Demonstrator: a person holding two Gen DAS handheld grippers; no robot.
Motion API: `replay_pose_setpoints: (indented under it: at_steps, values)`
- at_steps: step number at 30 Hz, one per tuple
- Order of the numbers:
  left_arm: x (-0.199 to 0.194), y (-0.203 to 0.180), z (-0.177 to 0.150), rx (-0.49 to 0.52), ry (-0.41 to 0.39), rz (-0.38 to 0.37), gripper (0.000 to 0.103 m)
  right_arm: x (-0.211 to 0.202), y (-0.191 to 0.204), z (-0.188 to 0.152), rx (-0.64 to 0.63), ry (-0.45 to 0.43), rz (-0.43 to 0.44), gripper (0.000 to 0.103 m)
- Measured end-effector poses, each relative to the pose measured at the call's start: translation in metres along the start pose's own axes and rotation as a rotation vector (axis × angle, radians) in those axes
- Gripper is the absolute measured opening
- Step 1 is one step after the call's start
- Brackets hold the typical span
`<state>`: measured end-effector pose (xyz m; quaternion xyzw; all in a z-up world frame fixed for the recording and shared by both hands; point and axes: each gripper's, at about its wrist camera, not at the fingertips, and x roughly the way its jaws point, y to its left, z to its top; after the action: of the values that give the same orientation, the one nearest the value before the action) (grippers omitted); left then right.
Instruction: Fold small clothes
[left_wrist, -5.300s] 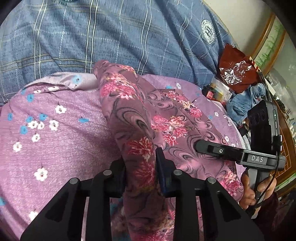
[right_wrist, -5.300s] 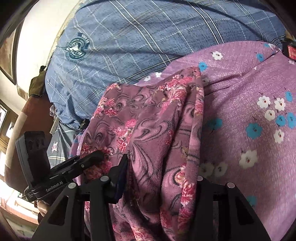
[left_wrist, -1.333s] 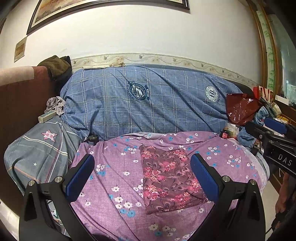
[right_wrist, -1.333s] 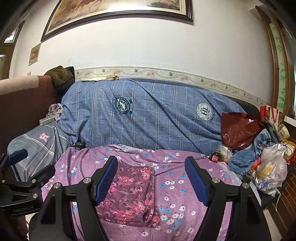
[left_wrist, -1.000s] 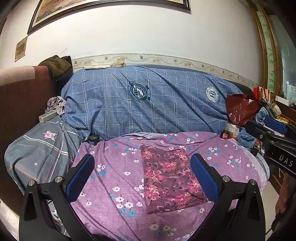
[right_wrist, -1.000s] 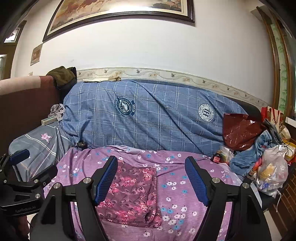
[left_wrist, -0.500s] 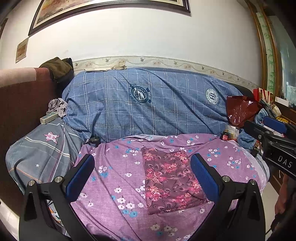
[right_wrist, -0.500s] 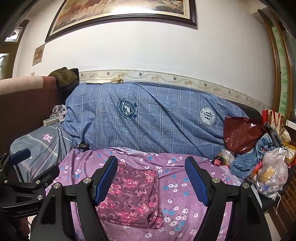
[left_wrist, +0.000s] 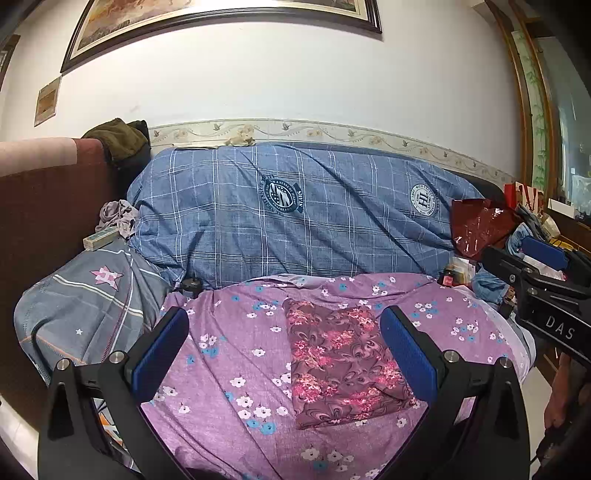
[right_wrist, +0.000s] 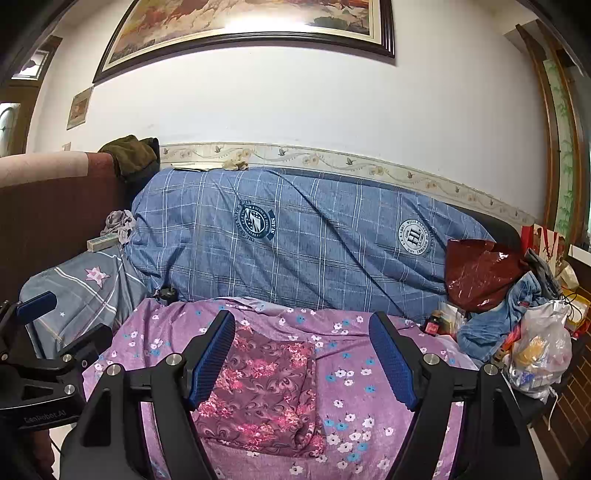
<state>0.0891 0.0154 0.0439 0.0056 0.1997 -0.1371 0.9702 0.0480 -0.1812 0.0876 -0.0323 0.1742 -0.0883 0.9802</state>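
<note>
From the left wrist we look out over our left gripper, its jaws spread wide with nothing between the blue pads; we hold it back from the bed, which reads to us as standing off to check a finished fold. The garment lies flat on the purple sheet, near the front edge and a little right of centre, folded into a neat rectangle with straight sides. Its cloth is thin and soft, a maroon swirl print with pink flowers, with faint ripples along the near hem. The sheet under it is a pale purple weave dotted with small white and blue flowers, creased toward the back. Behind, a blue plaid quilt with round badges is bunched against the wall. The right gripper shows at the right edge, also clear of the cloth.

From the right wrist, our right gripper likewise stands well open and empty, its ribbed blue pads framing the sheet. The garment sits low and left of centre, partly behind the left finger, lying free. A glossy red bag and crumpled clutter crowd the right end, so we judge the middle of the sheet was chosen as the clear folding spot.
</note>
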Motion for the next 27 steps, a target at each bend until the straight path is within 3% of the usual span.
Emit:
replay_pose_setpoints:
  at_steps: [8,27]
  values:
    - [0.0040,-0.0009,-0.0019,0.007,0.005,0.059,0.103,0.0027,-0.0026,-0.0013,0.004,0.002,-0.005,0.077]
    - [0.0056,-0.0029,-0.0026,0.004,0.009,0.045,0.103,0.0092,-0.0061,-0.0044,0.008,0.008,-0.010,0.077]
